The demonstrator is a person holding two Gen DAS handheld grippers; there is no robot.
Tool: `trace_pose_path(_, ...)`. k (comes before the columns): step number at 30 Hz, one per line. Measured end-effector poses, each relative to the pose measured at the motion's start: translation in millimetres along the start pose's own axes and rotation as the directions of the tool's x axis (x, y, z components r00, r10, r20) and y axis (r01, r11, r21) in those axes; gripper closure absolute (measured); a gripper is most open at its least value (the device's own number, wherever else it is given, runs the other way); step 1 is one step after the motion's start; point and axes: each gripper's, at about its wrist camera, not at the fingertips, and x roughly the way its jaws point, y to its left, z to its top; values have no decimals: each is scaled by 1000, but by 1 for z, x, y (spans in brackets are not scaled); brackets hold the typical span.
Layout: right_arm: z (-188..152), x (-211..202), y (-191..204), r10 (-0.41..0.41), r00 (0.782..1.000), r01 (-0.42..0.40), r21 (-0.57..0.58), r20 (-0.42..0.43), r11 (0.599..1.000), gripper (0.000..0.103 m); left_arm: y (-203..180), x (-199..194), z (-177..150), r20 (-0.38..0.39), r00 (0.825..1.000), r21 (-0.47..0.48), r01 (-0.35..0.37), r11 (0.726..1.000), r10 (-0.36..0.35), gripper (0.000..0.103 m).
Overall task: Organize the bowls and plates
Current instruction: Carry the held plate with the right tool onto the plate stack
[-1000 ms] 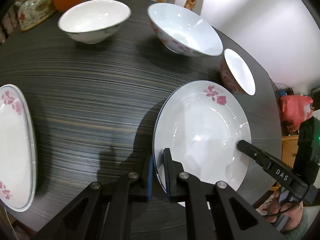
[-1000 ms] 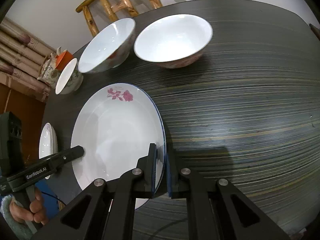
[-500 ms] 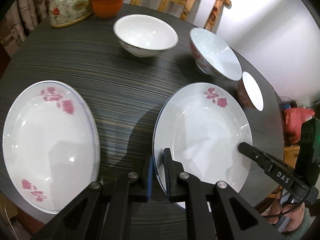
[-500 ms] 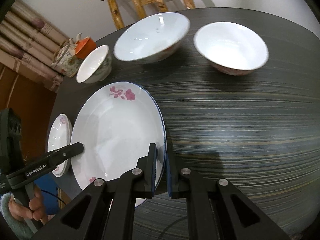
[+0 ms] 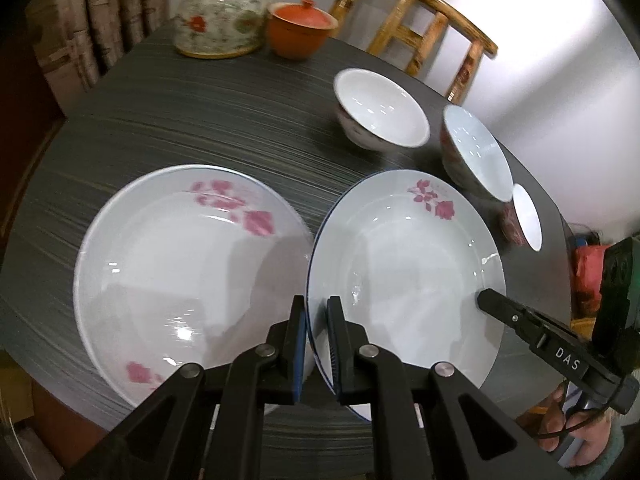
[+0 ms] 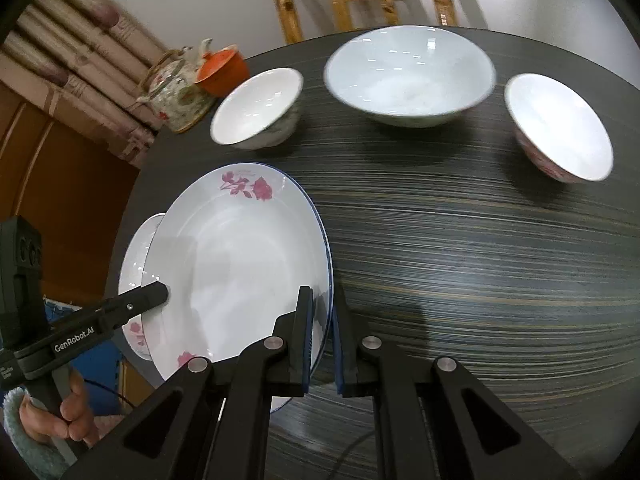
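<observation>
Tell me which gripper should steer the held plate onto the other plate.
Left, probably: the left gripper grips the held plate on the edge nearest the second plate; the right gripper holds the far edge.

In the right wrist view the held plate (image 6: 240,272) hides most of the second plate (image 6: 138,256), leaving only a sliver. The large bowl (image 6: 408,80) is motion-blurred. The teapot (image 6: 176,88) partly hides the orange lidded cup (image 6: 222,68).

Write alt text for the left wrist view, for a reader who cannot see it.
Both grippers, the left gripper and the right gripper, clamp opposite rims of a white rose-patterned plate held above a matching plate on a dark striped table. Behind stand three bowls, a teapot and an orange lidded cup.
</observation>
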Motion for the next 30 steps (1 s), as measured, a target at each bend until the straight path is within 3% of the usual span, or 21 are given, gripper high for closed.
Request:
trace_pose_path(17,3,30,84,36,999,-39,-90,-34,995,94,79,-32,0,49,998,-97,-40,994,45,93)
trace_pose_path(30,-1,57,123,47,996,-56,-124,-74,991,94,123,-37,-8,41,997,-140,-64,988,71,93)
